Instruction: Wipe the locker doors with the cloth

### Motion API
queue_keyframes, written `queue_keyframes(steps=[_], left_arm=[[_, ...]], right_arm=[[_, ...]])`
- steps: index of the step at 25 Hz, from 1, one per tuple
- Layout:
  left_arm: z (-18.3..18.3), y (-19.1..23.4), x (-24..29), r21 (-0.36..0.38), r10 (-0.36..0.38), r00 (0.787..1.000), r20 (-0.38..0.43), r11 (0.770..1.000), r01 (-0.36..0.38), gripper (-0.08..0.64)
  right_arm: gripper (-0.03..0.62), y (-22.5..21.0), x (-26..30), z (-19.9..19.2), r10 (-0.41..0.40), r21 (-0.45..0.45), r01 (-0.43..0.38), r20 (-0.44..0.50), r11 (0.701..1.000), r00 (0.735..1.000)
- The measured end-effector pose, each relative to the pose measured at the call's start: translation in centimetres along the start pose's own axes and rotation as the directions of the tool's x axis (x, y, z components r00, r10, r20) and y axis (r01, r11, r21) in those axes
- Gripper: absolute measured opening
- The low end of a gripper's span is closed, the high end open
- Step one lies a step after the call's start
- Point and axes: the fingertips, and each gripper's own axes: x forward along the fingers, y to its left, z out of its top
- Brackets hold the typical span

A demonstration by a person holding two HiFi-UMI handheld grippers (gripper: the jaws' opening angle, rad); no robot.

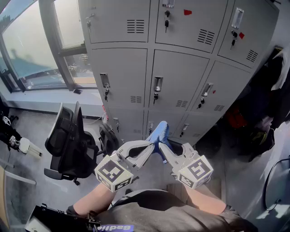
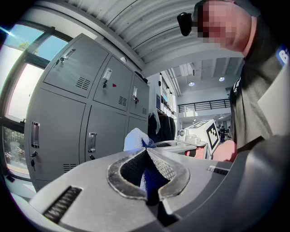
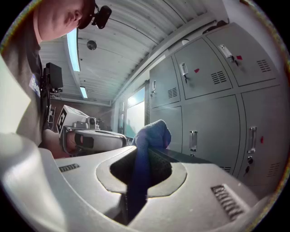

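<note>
Gripping one blue cloth (image 1: 159,132) with both tools, I have my left gripper (image 1: 147,147) and right gripper (image 1: 163,149) meeting tip to tip at the lower middle of the head view. Each carries one marker cube (image 1: 113,174), two in all. The cloth bunches upward above the tips, in front of the lowest locker row and short of the doors. The left gripper view shows its jaws clenched on a fold of the cloth (image 2: 136,138) at the left gripper (image 2: 146,152). The right gripper view shows the right gripper (image 3: 142,152) likewise clamped, with the cloth (image 3: 152,133) hanging down through the gap as a dark blue strip. From the head view I count nine grey locker doors (image 1: 120,74) in three rows of three, the bottom row partly hidden. There is also one black office chair (image 1: 68,140) at the left, one window (image 1: 27,50) at the upper left, and two red tags (image 1: 187,12) on the top row. Only the left gripper view shows dark coats (image 2: 161,127) hanging past the lockers. Only the right gripper view shows two ceiling strip lights (image 3: 72,45) at its upper left. Blue lettering on my shirt at the bottom edge of the head view is cut off and unreadable, as is the raised lettering on the right jaw.
</note>
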Motion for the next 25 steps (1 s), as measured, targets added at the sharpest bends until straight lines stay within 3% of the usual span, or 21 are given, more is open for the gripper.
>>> queue_keyframes(steps=[16, 21, 25], left_arm=[[0.0, 0.3, 0.6, -0.001, 0.02, 1.0, -0.008, 1.0, -0.02, 0.009], [0.5, 0.9, 0.5, 0.019, 0.091, 0.995, -0.029, 0.996, -0.091, 0.009], [0.3, 2.0, -0.4, 0.031, 0.2, 0.978, -0.054, 0.98, -0.198, 0.009]], right_arm=[[0.057, -0.4, 0.2, -0.3, 0.038, 0.012, -0.038, -0.001, 0.999, 0.999], [0.057, -0.6, 1.0, 0.1, 0.105, 0.024, -0.106, 0.024, 0.994, 0.994], [0.057, -0.5, 2.3, 0.1, 0.202, 0.041, -0.204, 0.051, 0.978, 0.978]])
